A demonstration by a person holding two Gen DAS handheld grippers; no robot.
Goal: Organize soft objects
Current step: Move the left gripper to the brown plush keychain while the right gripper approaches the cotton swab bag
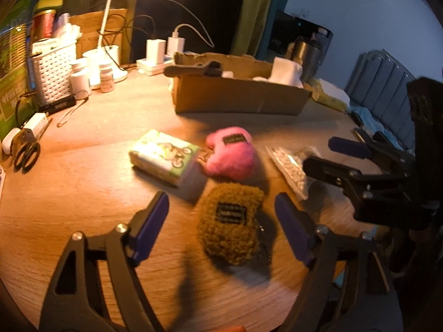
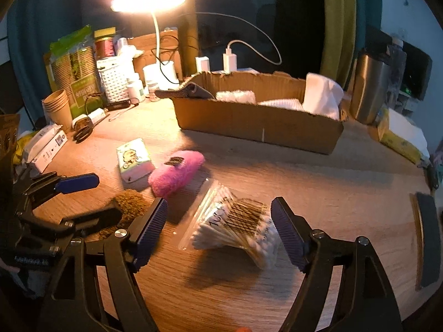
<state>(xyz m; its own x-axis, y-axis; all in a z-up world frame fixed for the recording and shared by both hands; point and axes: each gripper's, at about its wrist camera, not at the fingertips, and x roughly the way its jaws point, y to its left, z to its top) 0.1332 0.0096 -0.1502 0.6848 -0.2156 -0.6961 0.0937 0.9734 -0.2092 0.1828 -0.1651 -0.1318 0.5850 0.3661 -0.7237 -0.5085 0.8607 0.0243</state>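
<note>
An olive fuzzy pouch (image 1: pixel 231 227) lies on the wooden table between the pads of my left gripper (image 1: pixel 221 197), which is open and not touching it. Just beyond lie a pink fuzzy pouch (image 1: pixel 231 156) and a tissue pack (image 1: pixel 164 156). A clear bag of cotton swabs (image 2: pixel 238 227) sits between the fingers of my right gripper (image 2: pixel 219 202), also open, with gaps on both sides. The left gripper (image 2: pixel 108 196) shows at the left of the right wrist view, over the olive pouch (image 2: pixel 133 202). A cardboard box (image 2: pixel 257 121) with white soft items stands behind.
A lit desk lamp (image 2: pixel 149 0), a white basket (image 2: pixel 113 77), small bottles (image 1: pixel 80 78), paper cups (image 2: pixel 56 105) and scissors (image 1: pixel 26 152) crowd the back left. A steel tumbler (image 2: pixel 369 88) stands right of the box. A dark flat object (image 2: pixel 427 238) lies near the right table edge.
</note>
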